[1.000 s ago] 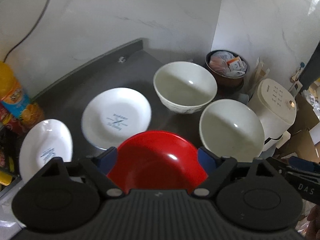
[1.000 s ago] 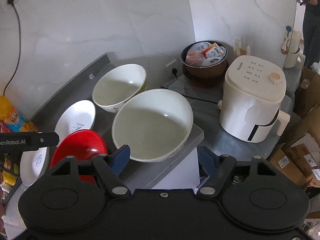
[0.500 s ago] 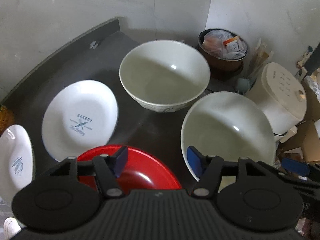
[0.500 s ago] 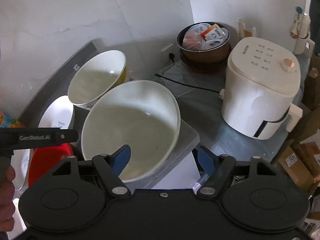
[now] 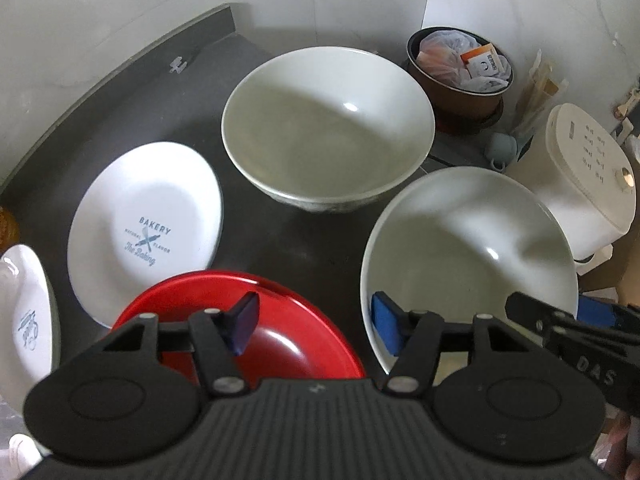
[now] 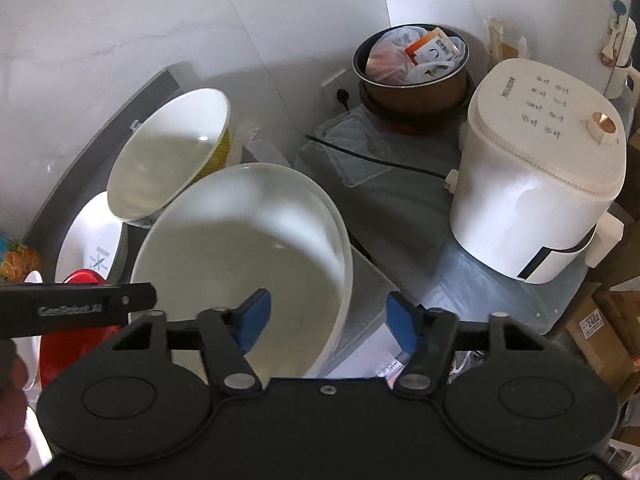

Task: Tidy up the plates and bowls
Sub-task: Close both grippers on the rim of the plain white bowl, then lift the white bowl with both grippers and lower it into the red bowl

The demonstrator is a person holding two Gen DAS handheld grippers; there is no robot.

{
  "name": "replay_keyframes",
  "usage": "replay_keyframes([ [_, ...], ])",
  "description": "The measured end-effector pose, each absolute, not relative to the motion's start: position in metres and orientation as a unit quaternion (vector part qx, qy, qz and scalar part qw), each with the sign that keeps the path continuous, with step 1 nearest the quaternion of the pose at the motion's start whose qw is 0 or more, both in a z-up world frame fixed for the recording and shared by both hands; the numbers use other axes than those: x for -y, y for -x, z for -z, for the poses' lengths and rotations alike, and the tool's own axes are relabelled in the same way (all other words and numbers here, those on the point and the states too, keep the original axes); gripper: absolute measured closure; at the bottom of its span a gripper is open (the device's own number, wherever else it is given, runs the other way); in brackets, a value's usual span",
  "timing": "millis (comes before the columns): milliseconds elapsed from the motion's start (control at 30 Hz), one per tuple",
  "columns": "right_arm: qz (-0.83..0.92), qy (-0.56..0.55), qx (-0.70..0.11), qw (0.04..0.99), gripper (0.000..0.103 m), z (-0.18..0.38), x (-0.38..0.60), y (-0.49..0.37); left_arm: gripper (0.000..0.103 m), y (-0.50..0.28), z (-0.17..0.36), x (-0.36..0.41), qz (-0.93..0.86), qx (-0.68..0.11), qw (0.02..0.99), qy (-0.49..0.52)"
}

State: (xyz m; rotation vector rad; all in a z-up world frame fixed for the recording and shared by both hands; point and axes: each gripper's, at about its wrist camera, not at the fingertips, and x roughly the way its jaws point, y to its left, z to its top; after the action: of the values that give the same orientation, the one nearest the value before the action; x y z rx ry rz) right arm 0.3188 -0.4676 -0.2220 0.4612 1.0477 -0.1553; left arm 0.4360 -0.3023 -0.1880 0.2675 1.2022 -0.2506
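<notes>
The left tongs [image 5: 312,322] are released, jaws spread over the gap between the red bowl [image 5: 280,328] at near left and the nearer white bowl [image 5: 468,252] at near right; one blue pad lies over the red bowl, the other at the white bowl's near rim. The right tongs [image 6: 328,318] are also released, jaws straddling that white bowl's [image 6: 240,272] right rim without closing on it. At the near left edge lies a small white plate [image 5: 24,312], and just beyond the red bowl the printed bakery plate [image 5: 148,224]. Farther back on the dark table [image 5: 312,240] stands the second white bowl [image 5: 328,128]. Far right sit a brown pot [image 6: 416,76] stuffed with packets and a white cooker [image 6: 536,184].
</notes>
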Motion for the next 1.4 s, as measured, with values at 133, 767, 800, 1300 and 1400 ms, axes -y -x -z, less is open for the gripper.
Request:
replay_keyframes([
  [133, 0.078, -0.226, -0.491, 0.838, 0.063, 0.222, 0.471, -0.316, 0.042, -0.431, 0.165, 0.303, 0.126, -0.54, 0.821, -0.134],
  [767, 0.076, -0.287, -0.488, 0.821, 0.092, 0.229, 0.482, -0.316, 0.06, -0.461, 0.188, 0.319, 0.17, -0.563, 0.801, -0.114],
  [800, 0.076, -0.29, -0.486, 0.821, 0.094, 0.228, 0.482, -0.316, 0.063, -0.463, 0.191, 0.319, 0.171, -0.569, 0.797, -0.109],
  [1300, 0.097, -0.291, -0.462, 0.832, 0.094, 0.205, 0.487, -0.312, 0.09, -0.466, 0.182, 0.32, 0.201, -0.575, 0.79, -0.064],
  [1400, 0.1, -0.291, -0.454, 0.836, 0.094, 0.194, 0.485, -0.311, 0.09, -0.464, 0.17, 0.32, 0.203, -0.569, 0.795, -0.062],
])
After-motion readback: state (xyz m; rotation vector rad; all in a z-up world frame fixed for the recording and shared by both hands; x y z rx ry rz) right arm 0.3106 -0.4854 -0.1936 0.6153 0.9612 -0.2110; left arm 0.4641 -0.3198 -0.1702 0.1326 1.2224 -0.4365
